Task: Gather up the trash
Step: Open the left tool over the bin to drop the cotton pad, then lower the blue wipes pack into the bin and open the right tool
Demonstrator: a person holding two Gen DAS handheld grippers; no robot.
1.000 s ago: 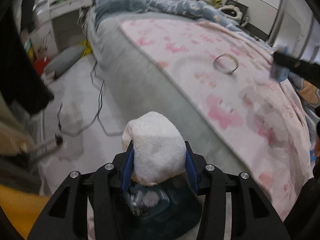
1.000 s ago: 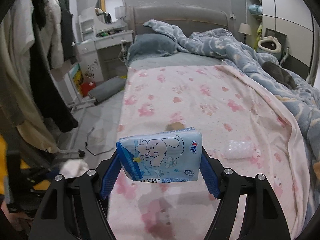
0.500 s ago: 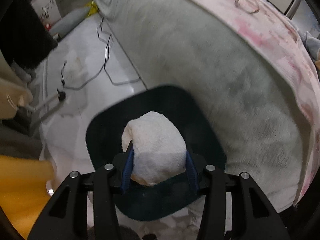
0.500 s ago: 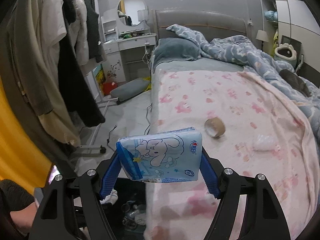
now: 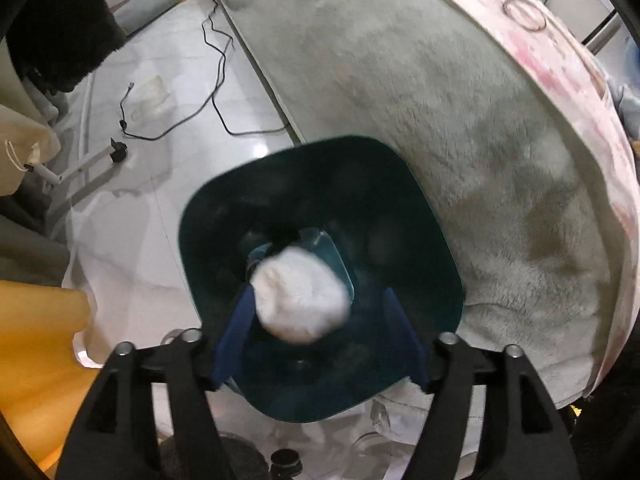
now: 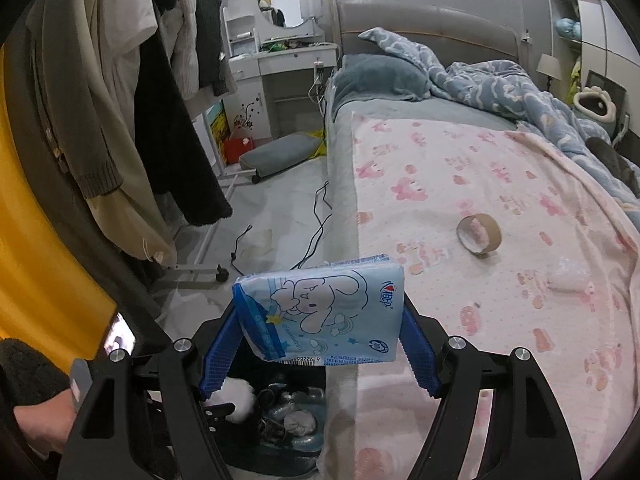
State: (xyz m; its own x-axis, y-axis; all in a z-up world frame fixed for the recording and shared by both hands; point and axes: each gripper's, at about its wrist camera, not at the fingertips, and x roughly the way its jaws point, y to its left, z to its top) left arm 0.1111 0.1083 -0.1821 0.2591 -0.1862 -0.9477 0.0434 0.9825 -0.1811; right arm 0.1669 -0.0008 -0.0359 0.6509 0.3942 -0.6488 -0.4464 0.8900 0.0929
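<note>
Pale glossy floor tiles and the grey plush side of the bed (image 5: 460, 128) fill the upper half of my left wrist view, and below them, in the centre of the frame, sits the dark teal plastic bin (image 5: 404, 208) against the bed. My left gripper (image 5: 320, 336) points steeply down into it, and its jaws are opening: the crumpled white tissue wad (image 5: 300, 296) sits between the blue pads, blurred, and looks to have come free of the right-hand pad, so I judge it is dropping into the bin. It is soft, nearly weightless stuff that squashes anywhere, so no care is needed there.

In the right wrist view, my right gripper (image 6: 320, 320) has its jaws moderately wide and pressed on the short ends of the light blue plastic tissue pack printed with a cartoon dog (image 6: 320, 312), low in the centre, just above the bin's mouth (image 6: 280, 400). I expect the pack to be light, squashy and slick-skinned, best held across its ends as now.

On the pink patterned blanket (image 6: 480, 168), right of centre, lie a brown cardboard tape core (image 6: 479, 235) and a small crumpled clear wrapper (image 6: 568, 278). The core looks stiff enough to pinch through its wall; the wrapper is flimsy and should be taken at its bunched middle.
</note>
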